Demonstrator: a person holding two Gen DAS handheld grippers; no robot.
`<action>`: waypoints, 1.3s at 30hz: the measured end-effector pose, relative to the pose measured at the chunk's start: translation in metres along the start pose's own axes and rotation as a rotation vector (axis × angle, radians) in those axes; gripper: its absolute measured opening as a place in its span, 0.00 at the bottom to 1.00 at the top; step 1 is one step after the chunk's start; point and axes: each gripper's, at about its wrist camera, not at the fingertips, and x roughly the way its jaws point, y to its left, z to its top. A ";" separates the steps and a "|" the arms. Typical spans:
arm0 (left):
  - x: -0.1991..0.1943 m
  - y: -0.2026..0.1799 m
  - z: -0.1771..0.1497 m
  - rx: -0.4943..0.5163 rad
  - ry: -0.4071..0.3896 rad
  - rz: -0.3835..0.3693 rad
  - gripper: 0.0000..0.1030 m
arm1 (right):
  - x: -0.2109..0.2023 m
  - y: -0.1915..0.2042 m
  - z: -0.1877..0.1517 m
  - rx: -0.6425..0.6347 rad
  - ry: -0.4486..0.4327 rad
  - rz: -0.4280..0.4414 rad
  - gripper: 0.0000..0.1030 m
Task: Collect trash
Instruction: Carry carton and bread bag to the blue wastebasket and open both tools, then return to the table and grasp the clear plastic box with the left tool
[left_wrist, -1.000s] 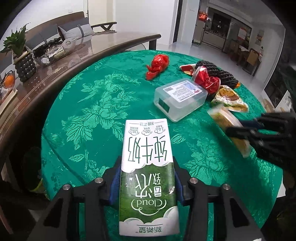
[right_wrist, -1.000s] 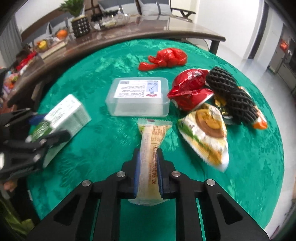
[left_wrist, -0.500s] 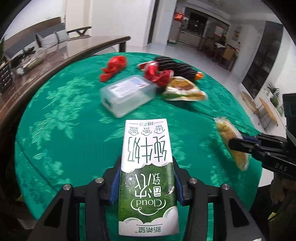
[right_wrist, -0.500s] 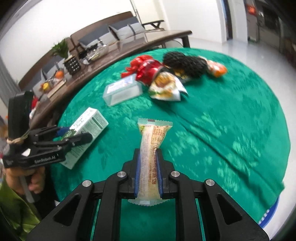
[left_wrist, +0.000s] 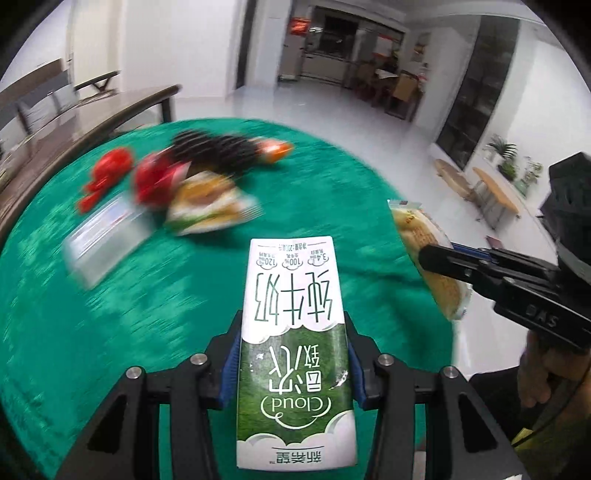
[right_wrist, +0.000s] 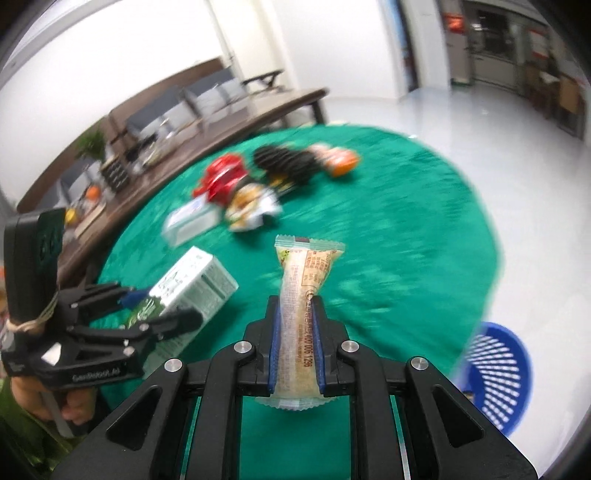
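Both hand-held grippers have swung away from the pile of litter over the last second, and a blue basket (right_wrist: 496, 373) on the floor beside the round green table (right_wrist: 406, 229) has come into the right wrist view. This suggests the carry to the bin is under way, with dropping still to come.

The left gripper (left_wrist: 293, 354) is closed to the width of a green and white milk carton (left_wrist: 293, 347), gripping its two sides above the tablecloth. The right gripper (right_wrist: 296, 347) is closed narrowly on a slim snack packet (right_wrist: 301, 314), which sticks out forward past the pads.

Left on the table, blurred by motion, lie a clear plastic box (left_wrist: 105, 236), red wrappers (left_wrist: 147, 177), black foam netting (left_wrist: 218, 151) and a yellow snack bag (left_wrist: 212, 208).
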 end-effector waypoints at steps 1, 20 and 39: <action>0.003 -0.011 0.006 0.015 -0.002 -0.019 0.46 | -0.009 -0.012 0.001 0.021 -0.012 -0.025 0.14; 0.158 -0.203 0.056 0.221 0.154 -0.245 0.46 | -0.062 -0.242 -0.043 0.368 0.074 -0.302 0.14; 0.172 -0.223 0.059 0.258 0.144 -0.239 0.51 | -0.057 -0.274 -0.046 0.458 0.056 -0.342 0.53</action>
